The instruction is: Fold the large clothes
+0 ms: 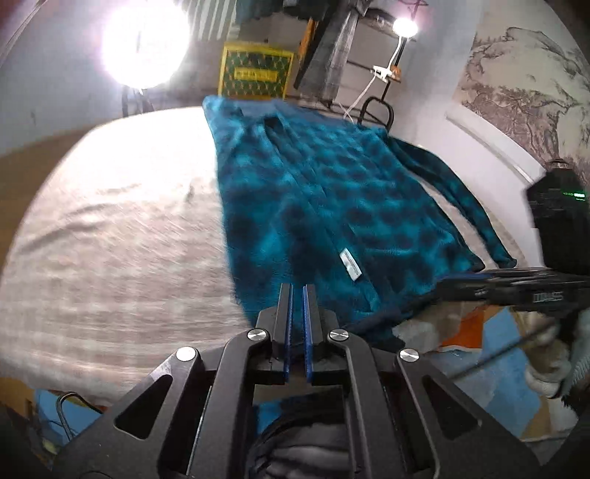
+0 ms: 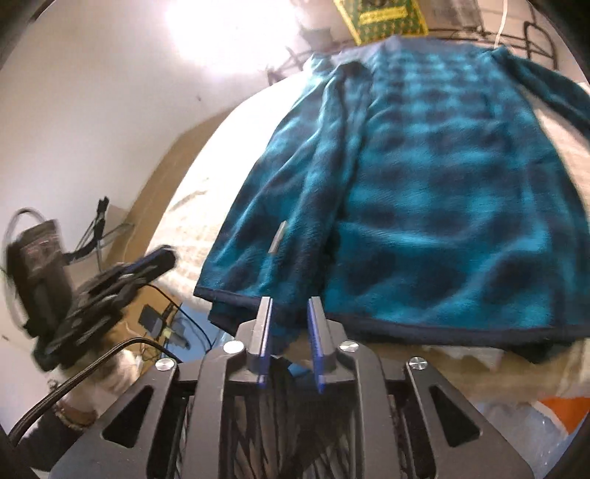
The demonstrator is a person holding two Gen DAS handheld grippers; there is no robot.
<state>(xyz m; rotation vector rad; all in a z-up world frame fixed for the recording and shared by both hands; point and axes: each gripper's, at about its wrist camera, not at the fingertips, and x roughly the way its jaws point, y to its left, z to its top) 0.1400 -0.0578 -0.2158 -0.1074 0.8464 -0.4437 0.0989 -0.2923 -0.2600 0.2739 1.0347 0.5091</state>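
Observation:
A teal fleece jacket with dark blotches (image 1: 332, 206) (image 2: 442, 202) lies spread flat on a pale bed (image 1: 129, 221) (image 2: 184, 221). Its dark hem is nearest me, and a white label (image 1: 350, 265) (image 2: 277, 237) shows near the front edge. One sleeve (image 1: 461, 195) (image 2: 545, 84) stretches out to the right. My left gripper (image 1: 298, 291) hovers over the hem's left part, shut, with nothing held; in the right wrist view it (image 2: 162, 258) is blurred, off the bed's left side. My right gripper (image 2: 290, 304) (image 1: 444, 283) sits at the hem with its jaws apart. Hem fabric shows in the gap, and the pads are not pressing it.
A bright lamp (image 1: 143, 40) glares at the back left, with a clip lamp (image 1: 403, 27) further right. A yellow and green box (image 1: 254, 72) (image 2: 383, 14) stands beyond the bed. White wall trim (image 1: 490, 147) runs along the right. Cables (image 2: 166, 320) lie on the floor.

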